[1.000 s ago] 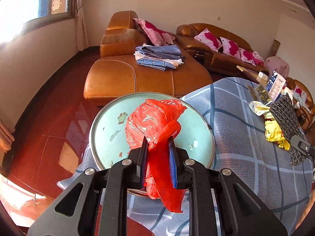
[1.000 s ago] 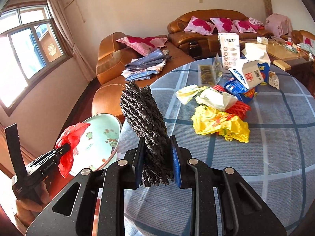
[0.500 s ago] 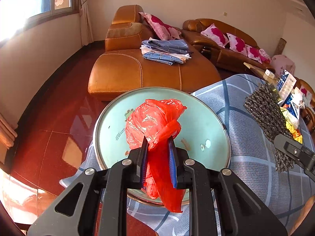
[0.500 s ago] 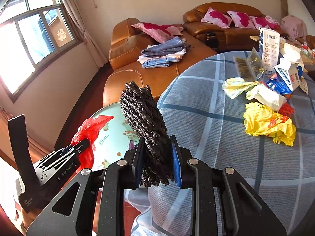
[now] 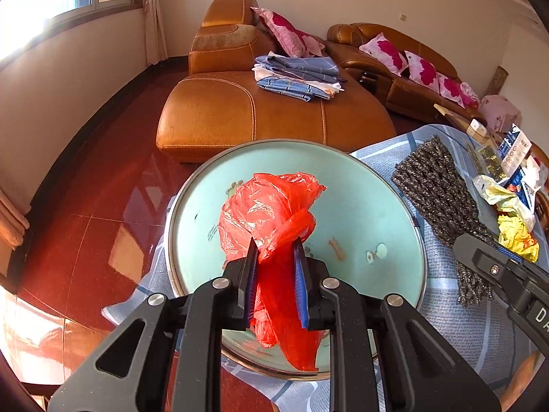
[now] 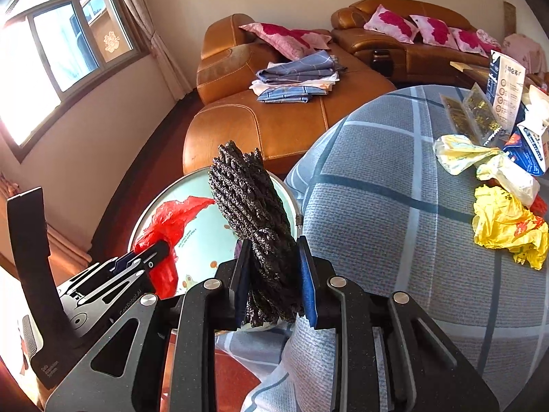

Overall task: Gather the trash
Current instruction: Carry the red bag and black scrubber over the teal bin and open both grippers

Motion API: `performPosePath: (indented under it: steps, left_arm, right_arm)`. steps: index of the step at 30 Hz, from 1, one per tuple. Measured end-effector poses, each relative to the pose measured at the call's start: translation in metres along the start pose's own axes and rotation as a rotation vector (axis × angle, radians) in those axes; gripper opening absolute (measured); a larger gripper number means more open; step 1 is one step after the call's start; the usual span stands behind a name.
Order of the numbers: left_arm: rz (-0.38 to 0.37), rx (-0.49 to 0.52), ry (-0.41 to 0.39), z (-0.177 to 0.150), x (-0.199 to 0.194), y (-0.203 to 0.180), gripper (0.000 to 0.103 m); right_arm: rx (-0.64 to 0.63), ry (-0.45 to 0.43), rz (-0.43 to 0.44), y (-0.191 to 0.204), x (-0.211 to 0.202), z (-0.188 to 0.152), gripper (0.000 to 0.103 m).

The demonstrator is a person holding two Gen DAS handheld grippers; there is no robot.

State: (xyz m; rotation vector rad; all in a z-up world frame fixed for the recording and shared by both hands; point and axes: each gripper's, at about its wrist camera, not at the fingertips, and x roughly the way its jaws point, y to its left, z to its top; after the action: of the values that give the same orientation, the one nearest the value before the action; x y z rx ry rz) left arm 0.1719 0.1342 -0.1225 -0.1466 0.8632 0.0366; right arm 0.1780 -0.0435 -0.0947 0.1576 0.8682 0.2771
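My left gripper (image 5: 273,250) is shut on a crumpled red plastic bag (image 5: 271,213), held over a round pale-green basin (image 5: 370,199) beside the table. From the right wrist view the same red plastic bag (image 6: 164,219) and left gripper (image 6: 151,250) hang above the basin (image 6: 206,237). My right gripper (image 6: 272,250) is shut on a dark grey mesh pad (image 6: 254,213), rolled up, at the table's left edge just over the basin rim. The mesh pad (image 5: 442,202) and right gripper (image 5: 494,257) show at the right of the left wrist view.
A round table with a blue checked cloth (image 6: 394,206) carries a crumpled yellow bag (image 6: 507,230), a pale yellow bag (image 6: 463,152), cartons (image 6: 528,144) and a leaflet (image 6: 506,89). An orange leather sofa (image 5: 274,113) with folded clothes (image 5: 298,75) stands behind on the red floor (image 5: 89,192).
Both grippers have moved toward the basin, which now looks larger. The right gripper with the mesh pad has swung left from over the table to its edge.
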Motion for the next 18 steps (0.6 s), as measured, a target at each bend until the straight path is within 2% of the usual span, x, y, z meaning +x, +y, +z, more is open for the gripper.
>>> performPosePath:
  steps: [8,12,15,17,18]
  left_arm:
    - [0.009,-0.008,0.01,-0.001,0.006,0.006,0.019]
    - [0.011,-0.022,0.021,-0.001,0.01,0.009,0.021]
    - [0.01,-0.024,0.023,0.0,0.01,0.01,0.029]
    - [0.008,-0.031,0.022,0.0,0.01,0.011,0.039]
    - [0.008,-0.032,0.022,0.0,0.01,0.01,0.04]
  right_arm:
    - [-0.007,0.033,-0.005,0.01,0.029,0.007,0.028]
    - [-0.02,0.051,0.023,0.013,0.038,0.006,0.037]
    - [-0.016,0.048,0.028,0.008,0.036,0.006,0.037]
    - [-0.01,0.037,0.024,0.004,0.031,0.006,0.038]
    - [-0.007,0.03,0.023,0.002,0.027,0.007,0.039]
